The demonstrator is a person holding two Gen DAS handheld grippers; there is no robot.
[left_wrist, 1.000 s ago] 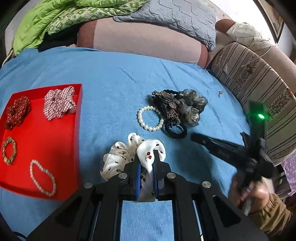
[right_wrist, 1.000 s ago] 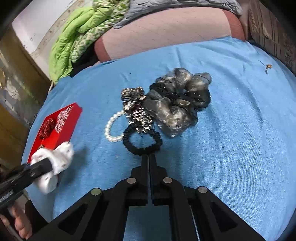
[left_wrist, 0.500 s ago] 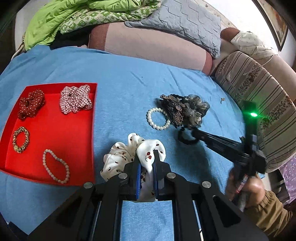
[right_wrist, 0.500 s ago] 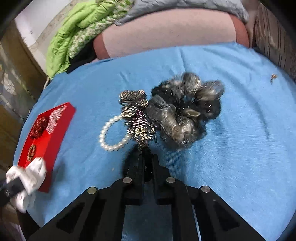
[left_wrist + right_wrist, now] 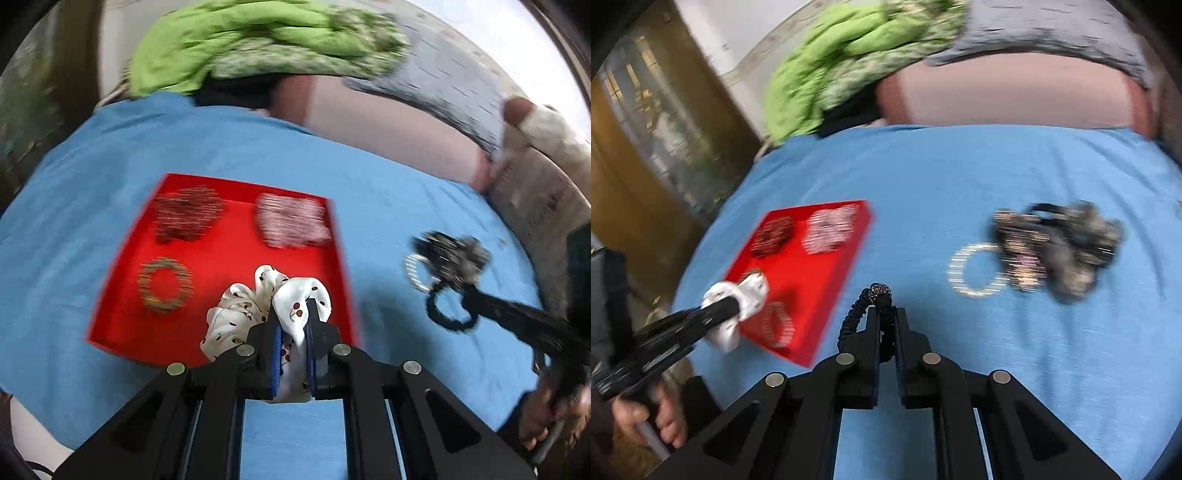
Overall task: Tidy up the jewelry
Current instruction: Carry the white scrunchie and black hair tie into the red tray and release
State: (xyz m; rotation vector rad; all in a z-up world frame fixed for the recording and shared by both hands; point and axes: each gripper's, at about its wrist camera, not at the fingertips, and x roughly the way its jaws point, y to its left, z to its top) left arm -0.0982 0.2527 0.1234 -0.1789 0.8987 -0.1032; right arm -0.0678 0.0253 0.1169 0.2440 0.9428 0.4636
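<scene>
scrunchie (image 5: 258,306), white with cherries, pinched between the closed jaws of the left hand-held gripper (image 5: 291,325); it hangs over the near right part of the red tray (image 5: 221,258), not yet set down

hair tie (image 5: 866,306), black coiled, with a beaded knob on top, clamped in the right hand-held gripper (image 5: 884,317), jaws shut tight on it; it sits over blue bedcover (image 5: 960,184) just right of the tray

step in hand, as i judge: carry both pieces to the tray and place them

doing it well:
- lower the scrunchie onto bare red floor before letting go; it is soft and bulky and will spring out as it drops
- clearest free patch looks like the tray's near right; back row holds a dark red scrunchie (image 5: 186,214) and a checked scrunchie (image 5: 291,221), left side a beaded ring (image 5: 164,284)
- right view shows a bead loop (image 5: 779,325) near the tray's front edge, hidden in the left view; keep the drop off it
- hair tie is thin and may cling to the pads; open wide, then lift straight up

edges and room:
- tray rim is low; clear it on entry
- both grippers head for the same tray; let one finish first
- heap of dark scrunchies (image 5: 1067,247) with a pearl bracelet (image 5: 975,269) lies well to the right, out of the way
- green quilt (image 5: 240,48) and pillows sit far back
- frames heavily blurred; fine contact cannot be told
</scene>
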